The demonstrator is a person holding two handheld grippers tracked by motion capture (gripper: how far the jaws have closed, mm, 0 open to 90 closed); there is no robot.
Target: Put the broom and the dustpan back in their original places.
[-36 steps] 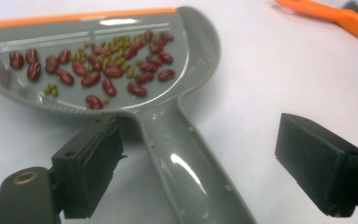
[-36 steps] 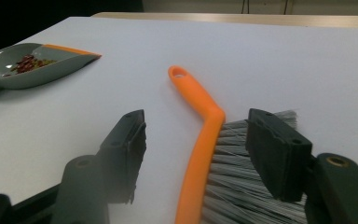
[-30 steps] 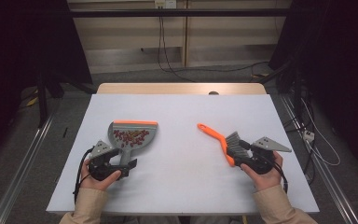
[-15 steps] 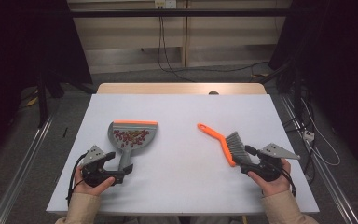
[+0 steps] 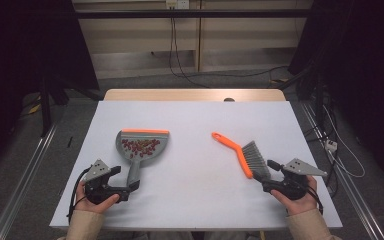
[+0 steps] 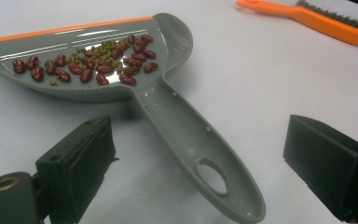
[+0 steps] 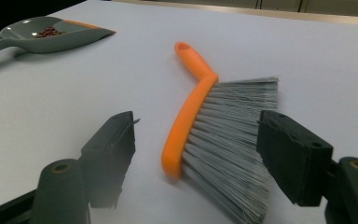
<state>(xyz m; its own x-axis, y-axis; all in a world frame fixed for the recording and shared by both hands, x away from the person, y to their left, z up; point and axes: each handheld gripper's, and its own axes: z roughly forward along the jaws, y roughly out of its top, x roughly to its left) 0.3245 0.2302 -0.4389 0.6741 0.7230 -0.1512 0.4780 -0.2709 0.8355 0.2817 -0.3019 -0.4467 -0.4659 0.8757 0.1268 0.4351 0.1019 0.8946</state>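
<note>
Resting on the white surface [image 5: 195,125], the grey dustpan [image 5: 141,147] lies left of centre, its orange lip toward 12 o'clock and its handle running to 6 o'clock. Red beans [image 6: 81,65] and small green ones lie in its tray. The left gripper [image 5: 125,186] sits at the handle's end, at about 7 o'clock of the surface; its jaws have just been opening and now stand wide, either side of the handle without touching it. The orange-handled brush [image 5: 240,155] lies right of centre, bristles toward 5 o'clock. The right gripper [image 5: 266,176], at about 5 o'clock, has likewise just been opening; its jaws stand wide, clear of the brush end between them.
</note>
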